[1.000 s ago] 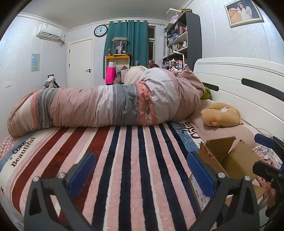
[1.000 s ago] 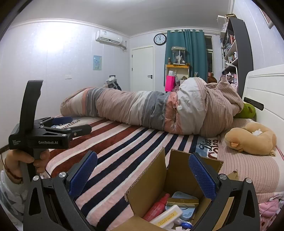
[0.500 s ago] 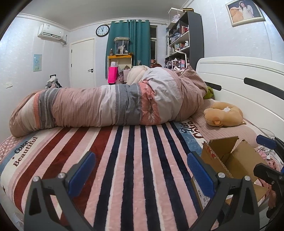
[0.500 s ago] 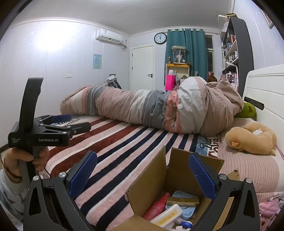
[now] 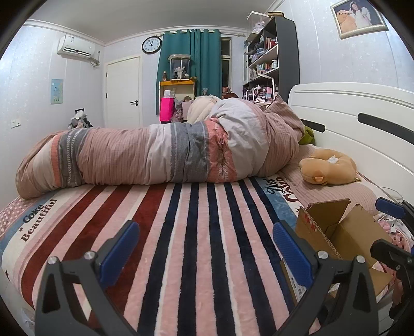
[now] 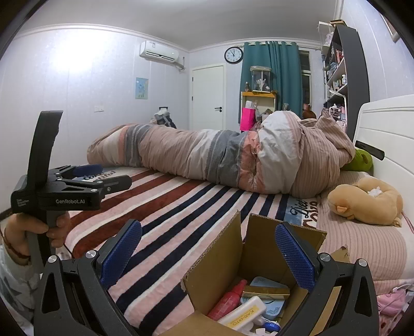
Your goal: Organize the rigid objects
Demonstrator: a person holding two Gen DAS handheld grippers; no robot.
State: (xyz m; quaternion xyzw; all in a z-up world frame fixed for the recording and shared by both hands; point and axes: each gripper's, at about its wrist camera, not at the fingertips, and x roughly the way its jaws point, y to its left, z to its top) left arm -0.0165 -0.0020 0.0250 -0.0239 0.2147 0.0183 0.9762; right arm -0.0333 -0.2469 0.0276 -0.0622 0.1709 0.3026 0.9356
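Here your right claw (image 6: 208, 252) hangs wide and empty over the open cardboard box (image 6: 214, 268) on the striped bed (image 6: 181, 204) — red bottle (image 6: 227, 299) and white tube (image 6: 243, 314) inside. Your left claw (image 5: 204, 249), also wide, holds nothing.

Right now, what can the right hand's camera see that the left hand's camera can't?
Only the right wrist view looks inside the cardboard box: a red bottle and a white tube. It also shows the left gripper, open. Only the left wrist view shows the framed picture. Both show the striped blanket, the rolled quilt and the tan plush toy.
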